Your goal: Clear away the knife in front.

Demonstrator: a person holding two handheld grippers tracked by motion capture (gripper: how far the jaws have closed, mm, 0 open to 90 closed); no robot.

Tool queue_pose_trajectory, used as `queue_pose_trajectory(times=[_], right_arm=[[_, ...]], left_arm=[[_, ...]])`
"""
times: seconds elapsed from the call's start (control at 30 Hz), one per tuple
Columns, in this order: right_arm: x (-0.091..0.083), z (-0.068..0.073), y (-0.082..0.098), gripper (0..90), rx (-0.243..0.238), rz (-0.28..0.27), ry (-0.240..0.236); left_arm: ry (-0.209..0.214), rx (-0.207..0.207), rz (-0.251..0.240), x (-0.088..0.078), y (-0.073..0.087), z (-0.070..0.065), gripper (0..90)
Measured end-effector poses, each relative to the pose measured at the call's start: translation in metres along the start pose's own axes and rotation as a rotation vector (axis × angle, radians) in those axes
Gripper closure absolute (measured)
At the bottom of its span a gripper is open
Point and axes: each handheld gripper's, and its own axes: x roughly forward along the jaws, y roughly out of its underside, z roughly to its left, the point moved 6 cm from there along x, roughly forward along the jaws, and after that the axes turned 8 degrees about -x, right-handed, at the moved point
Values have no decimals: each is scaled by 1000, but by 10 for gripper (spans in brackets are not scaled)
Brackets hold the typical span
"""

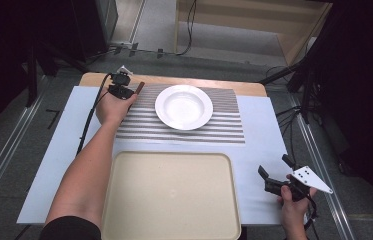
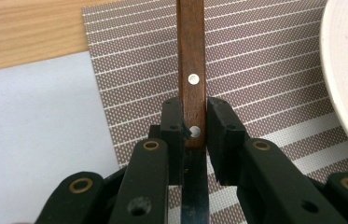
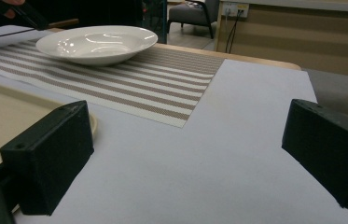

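1. We see the left tongs pinching a knife by its wooden handle, over the striped mat beside the plate.
2. Right tongs spread wide, low over the counter, beside the tray.

That round white ceramic-looking plate is super glossy, light bouncing all over it. Under it sits a woven brown-and-white striped placemat, dotted weave, clearly textured. The knife has a smooth dark brown wooden handle with shiny metal rivets and a dark, reflective blade. Black left gripper pads look like matt plastic. The pale beige rectangular tray looks matt, and so does the pale blue sheet. Light varnished wooden table edge.
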Motion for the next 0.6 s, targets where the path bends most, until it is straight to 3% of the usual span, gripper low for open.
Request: queue_pose_trajectory(times=[0.27,0.6], right_arm=[[0,0,0,5,-3,1,0],[0,0,0,5,-9,5,4]], left_arm=[[17,14,-17,-13,4,-3,775],[49,40,-17,-25,28,-4,775]])
